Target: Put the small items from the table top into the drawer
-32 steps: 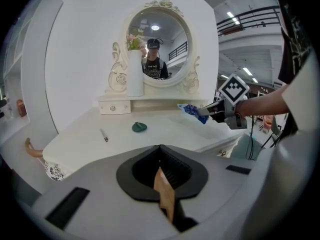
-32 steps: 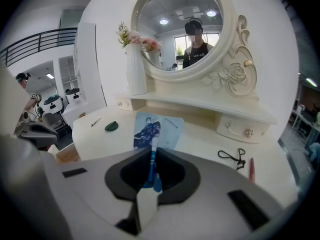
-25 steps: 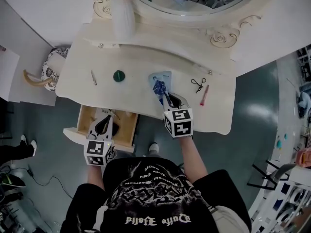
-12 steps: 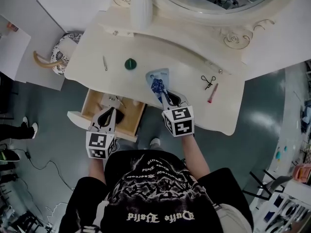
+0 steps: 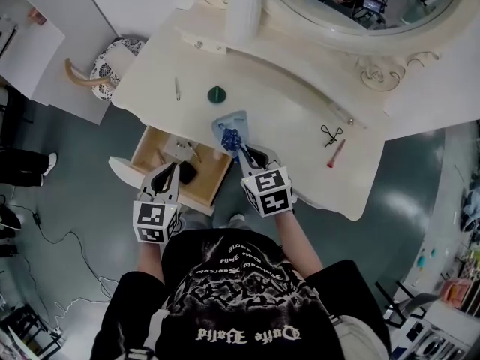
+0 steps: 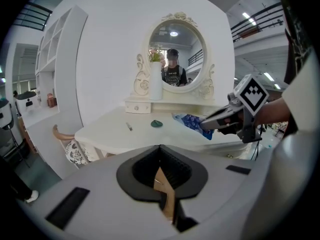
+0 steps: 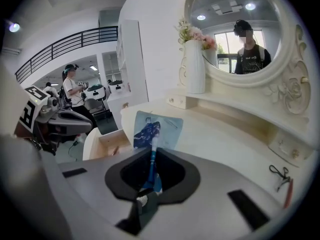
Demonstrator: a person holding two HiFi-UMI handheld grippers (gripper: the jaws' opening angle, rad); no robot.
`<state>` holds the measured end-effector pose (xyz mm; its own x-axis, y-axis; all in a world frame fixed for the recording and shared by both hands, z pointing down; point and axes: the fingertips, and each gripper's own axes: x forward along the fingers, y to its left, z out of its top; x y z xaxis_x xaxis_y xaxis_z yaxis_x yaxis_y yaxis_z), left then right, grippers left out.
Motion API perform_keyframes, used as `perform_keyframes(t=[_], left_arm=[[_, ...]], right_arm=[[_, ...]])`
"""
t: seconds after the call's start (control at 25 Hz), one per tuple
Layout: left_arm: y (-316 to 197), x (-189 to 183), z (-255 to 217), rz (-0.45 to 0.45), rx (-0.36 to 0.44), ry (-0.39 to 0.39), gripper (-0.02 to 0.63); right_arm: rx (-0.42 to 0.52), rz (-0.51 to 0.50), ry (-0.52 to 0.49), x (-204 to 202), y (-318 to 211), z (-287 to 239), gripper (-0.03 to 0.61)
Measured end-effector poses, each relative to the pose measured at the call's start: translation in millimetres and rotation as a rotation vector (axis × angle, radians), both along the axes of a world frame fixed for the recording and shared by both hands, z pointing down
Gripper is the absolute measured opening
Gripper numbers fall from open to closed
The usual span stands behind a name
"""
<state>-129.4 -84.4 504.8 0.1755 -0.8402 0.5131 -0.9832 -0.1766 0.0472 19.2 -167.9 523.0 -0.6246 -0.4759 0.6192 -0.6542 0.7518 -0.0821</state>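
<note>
My right gripper [image 5: 242,153] is shut on a light-blue packet with a dark blue print [image 5: 230,132], held over the front edge of the white dressing table [image 5: 300,118]. The packet [image 7: 154,128] sticks out ahead of the jaws [image 7: 151,154]. The wooden drawer [image 5: 154,150] is pulled out at the table's front left. My left gripper [image 5: 163,177] hovers over it, shut and empty [image 6: 161,158]. On the table top lie a green round item [image 5: 217,94], a thin stick [image 5: 177,88], a black eyelash curler [image 5: 330,133] and a pink tube [image 5: 335,154].
A small black item [image 5: 187,172] and other small pieces lie in the drawer. A white vase [image 5: 244,13] stands at the back by the oval mirror [image 5: 360,6]. A patterned stool [image 5: 112,62] stands left of the table.
My right gripper has carried the blue packet left, from beside the green item toward the table's front edge and the drawer. The left gripper stays over the drawer. The head view has swung.
</note>
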Motion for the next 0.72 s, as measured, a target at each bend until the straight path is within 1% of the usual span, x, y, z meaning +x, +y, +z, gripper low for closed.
perform_keyframes(t=[0.36, 0.72], left_arm=[[18, -24, -1, -0.071, 0.006, -0.009, 0.015], [41, -50, 1, -0.136, 0.005, 0.003, 0.015]], right_arm=[[-0.021, -0.108, 0.004, -39, 25, 7, 0.032], [-0.050, -0.205, 0.023, -77, 55, 16, 0.031]])
